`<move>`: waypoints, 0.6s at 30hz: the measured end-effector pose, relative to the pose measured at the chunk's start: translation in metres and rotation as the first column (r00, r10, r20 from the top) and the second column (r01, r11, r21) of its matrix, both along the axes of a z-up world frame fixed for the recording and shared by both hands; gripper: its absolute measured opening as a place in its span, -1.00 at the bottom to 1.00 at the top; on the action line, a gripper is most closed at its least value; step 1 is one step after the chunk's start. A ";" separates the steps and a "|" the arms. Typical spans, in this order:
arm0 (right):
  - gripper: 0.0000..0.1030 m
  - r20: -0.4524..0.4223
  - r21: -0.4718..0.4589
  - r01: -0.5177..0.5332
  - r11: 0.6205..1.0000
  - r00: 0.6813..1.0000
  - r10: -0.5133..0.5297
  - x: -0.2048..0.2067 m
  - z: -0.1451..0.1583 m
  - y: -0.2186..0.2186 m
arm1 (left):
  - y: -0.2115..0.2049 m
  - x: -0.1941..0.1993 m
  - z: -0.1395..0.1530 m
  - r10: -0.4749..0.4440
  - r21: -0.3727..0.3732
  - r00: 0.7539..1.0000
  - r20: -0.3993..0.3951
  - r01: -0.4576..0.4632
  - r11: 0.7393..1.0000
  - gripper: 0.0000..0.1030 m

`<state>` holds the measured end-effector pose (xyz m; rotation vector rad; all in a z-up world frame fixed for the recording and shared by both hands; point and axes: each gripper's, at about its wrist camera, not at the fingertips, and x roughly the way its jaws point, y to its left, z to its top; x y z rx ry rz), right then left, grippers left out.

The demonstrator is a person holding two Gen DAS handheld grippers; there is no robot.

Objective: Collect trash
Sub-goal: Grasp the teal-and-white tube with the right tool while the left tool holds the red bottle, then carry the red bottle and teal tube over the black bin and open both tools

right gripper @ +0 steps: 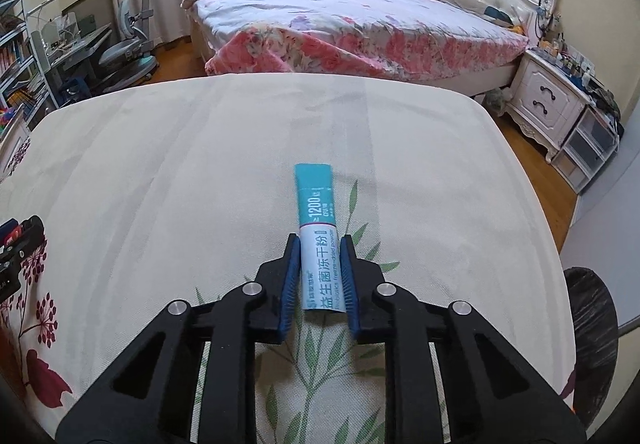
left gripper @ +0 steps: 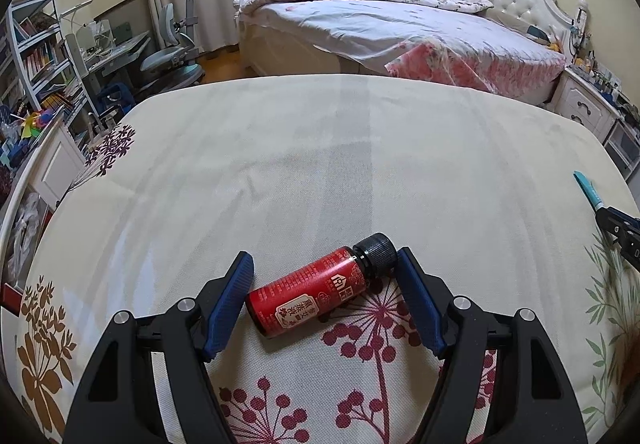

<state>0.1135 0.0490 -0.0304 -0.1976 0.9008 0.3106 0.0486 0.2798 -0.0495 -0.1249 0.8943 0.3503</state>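
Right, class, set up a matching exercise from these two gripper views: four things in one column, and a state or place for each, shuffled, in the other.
1. red bottle
2. teal sachet
3. left gripper
4. right gripper

a. shut on a packet
b. lying on its side
c. open
d. clamped between blue pads

Pairs: 1-b, 2-d, 3-c, 4-a

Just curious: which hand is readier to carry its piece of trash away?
Right: the right gripper is shut on the teal sachet. The left gripper is open around the red bottle.
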 end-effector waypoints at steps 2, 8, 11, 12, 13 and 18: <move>-0.66 -0.003 0.010 -0.003 1.000 1.000 0.003 -0.003 0.000 -0.002 | 0.000 0.001 0.000 -0.001 0.004 1.000 -0.001 0.001 1.000 0.37; -0.70 -0.009 0.025 -0.001 1.000 1.000 0.002 -0.018 0.001 -0.009 | -0.003 -0.004 0.004 -0.007 0.020 1.000 0.018 0.007 1.000 0.37; -0.75 -0.009 0.045 0.010 0.999 1.000 -0.009 -0.026 0.002 -0.016 | -0.006 -0.007 0.007 -0.006 0.026 0.999 0.035 0.005 1.000 0.37; -0.75 -0.009 0.054 0.013 0.998 1.000 -0.012 -0.029 0.003 -0.019 | -0.007 -0.007 0.008 -0.005 0.025 0.999 0.040 0.004 1.000 0.37; -0.76 -0.007 0.058 0.013 0.998 1.000 -0.013 -0.033 0.004 -0.021 | -0.008 -0.008 0.009 -0.005 0.018 0.999 0.047 0.004 1.000 0.37; -0.77 0.003 0.065 0.013 0.998 1.000 -0.013 -0.049 0.006 -0.031 | -0.021 -0.013 0.011 -0.015 0.002 0.998 0.061 0.015 1.000 0.37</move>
